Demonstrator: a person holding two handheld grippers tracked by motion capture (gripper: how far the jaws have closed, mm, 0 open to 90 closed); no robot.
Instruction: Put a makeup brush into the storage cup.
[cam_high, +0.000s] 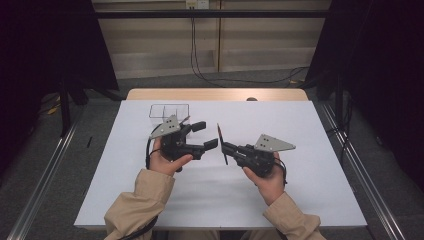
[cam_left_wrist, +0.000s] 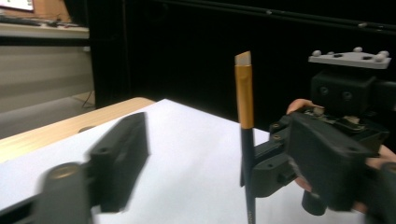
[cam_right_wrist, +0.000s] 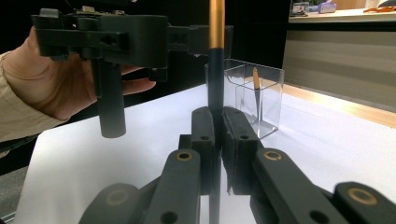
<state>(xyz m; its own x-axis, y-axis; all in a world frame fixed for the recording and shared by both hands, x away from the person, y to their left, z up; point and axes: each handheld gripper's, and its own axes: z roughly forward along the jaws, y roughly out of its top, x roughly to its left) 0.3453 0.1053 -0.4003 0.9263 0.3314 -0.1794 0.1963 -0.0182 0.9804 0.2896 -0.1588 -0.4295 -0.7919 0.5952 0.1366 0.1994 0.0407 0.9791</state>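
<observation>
High view: left claw (cam_high: 204, 135) held above the white surface (cam_high: 310, 150), jaws spread wide, empty. Right claw (cam_high: 223, 147) pinches a thin brush (cam_high: 220, 141) near its middle, just beside the left claw's jaws. Clear box (cam_high: 169, 111) sits behind the left claw.

Left gripper view: brush (cam_left_wrist: 244, 121) stands upright, gold ferrule and pale tip on top, dark handle gripped by the right claw (cam_left_wrist: 258, 169).

Right gripper view: jaws closed narrow on the brush handle (cam_right_wrist: 215, 84). Clear box (cam_right_wrist: 261, 93) beyond holds a small upright item, too unclear to identify.
</observation>
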